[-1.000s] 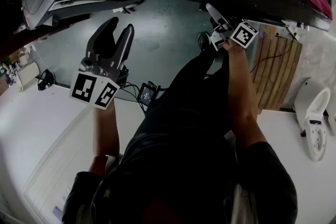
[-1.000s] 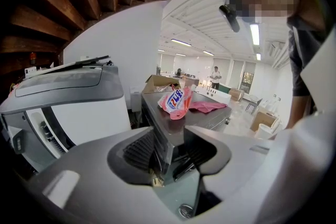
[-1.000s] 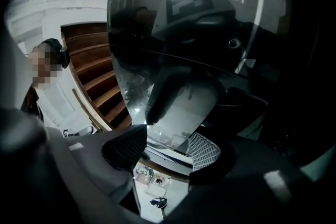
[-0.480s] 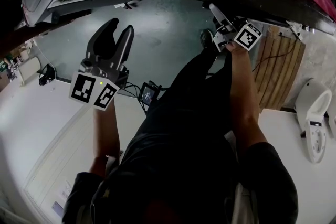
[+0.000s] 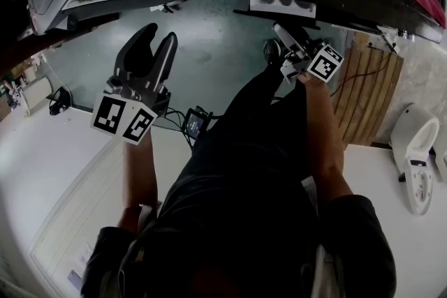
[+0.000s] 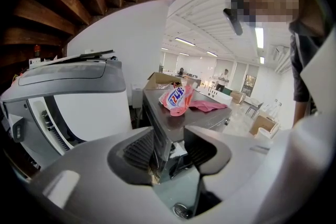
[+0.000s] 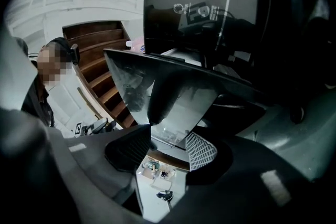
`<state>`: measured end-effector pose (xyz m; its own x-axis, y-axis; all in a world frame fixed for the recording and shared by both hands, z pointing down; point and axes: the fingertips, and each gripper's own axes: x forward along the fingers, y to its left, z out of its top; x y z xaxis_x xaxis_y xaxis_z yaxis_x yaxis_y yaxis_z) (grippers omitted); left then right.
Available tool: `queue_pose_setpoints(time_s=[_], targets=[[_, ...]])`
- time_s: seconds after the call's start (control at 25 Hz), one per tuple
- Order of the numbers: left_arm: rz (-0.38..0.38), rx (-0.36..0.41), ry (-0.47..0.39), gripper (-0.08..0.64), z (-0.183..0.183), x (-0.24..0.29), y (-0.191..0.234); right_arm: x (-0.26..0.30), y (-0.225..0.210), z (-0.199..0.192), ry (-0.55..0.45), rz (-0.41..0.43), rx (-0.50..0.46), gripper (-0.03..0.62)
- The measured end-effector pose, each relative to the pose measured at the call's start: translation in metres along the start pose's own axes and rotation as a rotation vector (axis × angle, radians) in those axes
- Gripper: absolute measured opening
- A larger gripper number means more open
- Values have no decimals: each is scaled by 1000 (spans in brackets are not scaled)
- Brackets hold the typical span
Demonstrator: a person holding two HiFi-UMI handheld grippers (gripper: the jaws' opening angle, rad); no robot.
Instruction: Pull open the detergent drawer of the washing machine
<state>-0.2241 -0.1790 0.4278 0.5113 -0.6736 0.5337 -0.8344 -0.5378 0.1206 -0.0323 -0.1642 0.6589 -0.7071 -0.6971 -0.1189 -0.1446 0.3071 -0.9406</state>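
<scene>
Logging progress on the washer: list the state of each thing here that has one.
detergent drawer: partly pulled out.
right gripper: jaws on the drawer's front, having just been closing.
left gripper: jaws apart, nothing between them.

wear: dark short-sleeved top | left hand-held gripper [image 5: 155, 37], right hand-held gripper [image 5: 280, 28]: black, white marker cubes
</scene>
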Motion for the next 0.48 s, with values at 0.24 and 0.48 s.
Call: queue_pose_setpoints(time_s=[0.24, 0.48], targets=[[-26, 7, -33, 195, 9, 1, -13, -13, 7, -14, 9, -21, 23, 199], [-14, 10, -38, 195, 9, -7, -14, -24, 15, -27, 6, -8, 36, 199]])
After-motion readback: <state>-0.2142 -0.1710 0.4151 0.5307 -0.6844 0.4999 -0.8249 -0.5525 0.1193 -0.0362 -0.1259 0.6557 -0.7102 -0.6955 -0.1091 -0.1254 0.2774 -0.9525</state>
